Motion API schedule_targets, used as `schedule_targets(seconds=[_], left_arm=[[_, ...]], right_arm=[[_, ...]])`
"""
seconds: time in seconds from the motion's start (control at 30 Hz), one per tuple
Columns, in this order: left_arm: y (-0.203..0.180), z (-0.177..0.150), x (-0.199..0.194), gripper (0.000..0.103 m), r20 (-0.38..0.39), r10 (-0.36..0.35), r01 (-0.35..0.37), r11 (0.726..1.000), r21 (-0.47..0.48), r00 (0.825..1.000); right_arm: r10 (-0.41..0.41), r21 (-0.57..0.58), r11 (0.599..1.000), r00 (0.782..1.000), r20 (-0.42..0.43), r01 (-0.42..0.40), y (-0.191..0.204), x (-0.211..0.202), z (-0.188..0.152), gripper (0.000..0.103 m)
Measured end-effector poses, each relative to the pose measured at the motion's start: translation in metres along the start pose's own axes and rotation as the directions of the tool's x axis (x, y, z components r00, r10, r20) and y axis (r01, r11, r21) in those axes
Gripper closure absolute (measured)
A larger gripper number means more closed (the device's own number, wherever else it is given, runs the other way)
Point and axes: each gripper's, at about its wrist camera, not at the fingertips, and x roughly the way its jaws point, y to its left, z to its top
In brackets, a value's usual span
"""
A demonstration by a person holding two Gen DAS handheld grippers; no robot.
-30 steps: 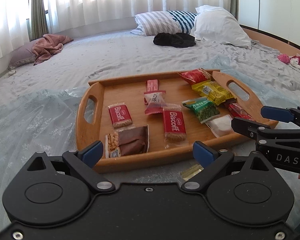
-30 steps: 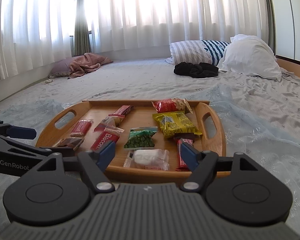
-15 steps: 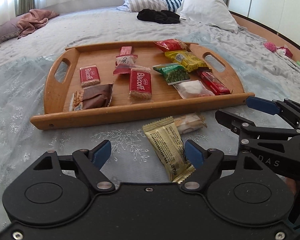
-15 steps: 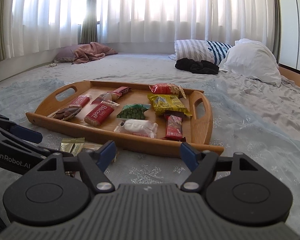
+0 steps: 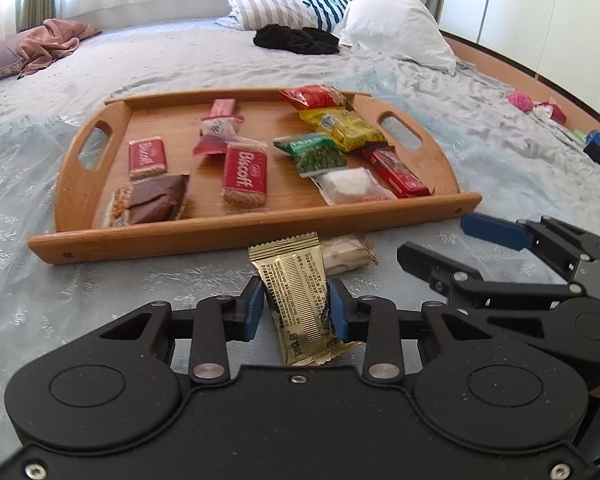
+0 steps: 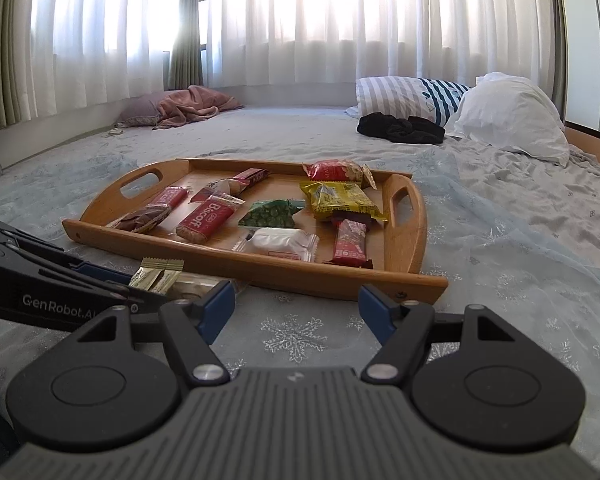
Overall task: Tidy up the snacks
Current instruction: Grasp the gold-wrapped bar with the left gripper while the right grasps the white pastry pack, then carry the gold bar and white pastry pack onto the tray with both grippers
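A gold foil snack packet [image 5: 300,300] lies on the bedspread just in front of the wooden tray [image 5: 240,236]. My left gripper [image 5: 297,310] has its blue pads against both sides of the packet, and its jaws are closing on it. A pale cracker packet [image 5: 346,254] lies right behind the gold one. The tray holds several snacks, among them a red Biscoff bar [image 5: 244,172]. My right gripper [image 6: 296,312] hovers open over bare bedspread to the right, with nothing between its fingers. In the right wrist view the gold packet [image 6: 158,276] shows at the left gripper's tip, before the tray [image 6: 300,268].
The tray sits mid-bed with handles at both ends. Pillows [image 5: 392,20] and black clothing [image 5: 296,38] lie at the far end, a pink blanket [image 5: 48,42] at the far left. Small items [image 5: 540,106] sit by the right bed edge.
Both grippers came down and nearer to the bedspread in front of the tray. The left gripper's jaws went from wide apart to pressing on the gold packet. The right gripper stayed open.
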Motion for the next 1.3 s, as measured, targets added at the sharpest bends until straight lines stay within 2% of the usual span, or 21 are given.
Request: schedule_targets(seconds=[0.27,0.4,0.5,0.57,0.73,0.8,0.83,0.87,0.97,1.3], left_arm=[[0.029,0.004,-0.02,0.07,0.052,0.083,-0.083,0.997,-0.006,0.995],[0.046,0.005,-0.024,0.07,0.06,0.108,-0.106,0.994,-0.041,0.992],[0.054,0.005,-0.025,0.07,0.066,0.123,-0.119,0.991,-0.054,0.99],[0.06,0.004,-0.027,0.07,0.069,0.13,-0.125,0.99,-0.061,0.989],[0.067,0.003,-0.028,0.07,0.081,0.145,-0.14,0.988,-0.064,0.986],[0.07,0.003,-0.028,0.07,0.083,0.14,-0.135,0.988,-0.069,0.987],[0.071,0.003,-0.028,0.07,0.084,0.139,-0.133,0.989,-0.071,0.987],[0.071,0.003,-0.028,0.07,0.086,0.138,-0.132,0.989,-0.072,0.987],[0.072,0.003,-0.027,0.07,0.095,0.142,-0.136,0.988,-0.067,0.985],[0.077,0.016,-0.03,0.07,0.134,0.123,-0.114,0.991,-0.071,0.983]], right_arm=[[0.068,-0.014,0.998,0.996,-0.053,-0.068,0.028,0.015,0.004,0.021],[0.087,0.009,0.996,0.992,-0.087,-0.086,0.046,0.028,0.007,0.019],[0.074,0.018,0.997,0.992,-0.101,-0.073,0.058,0.037,0.01,0.013],[0.052,0.029,0.998,0.992,-0.117,-0.049,0.064,0.044,0.011,0.004],[0.012,0.032,0.999,0.989,-0.149,-0.008,0.073,0.056,0.012,0.003],[0.013,0.042,0.999,0.989,-0.145,-0.007,0.073,0.055,0.012,0.008],[0.009,0.047,0.999,0.989,-0.144,-0.002,0.073,0.054,0.012,0.016],[-0.001,0.048,0.999,0.99,-0.142,0.008,0.074,0.053,0.012,0.03],[-0.016,0.039,0.999,0.992,-0.123,0.021,0.074,0.049,0.01,0.042],[-0.02,0.036,0.999,0.998,-0.059,0.023,0.069,0.027,0.023,0.045]])
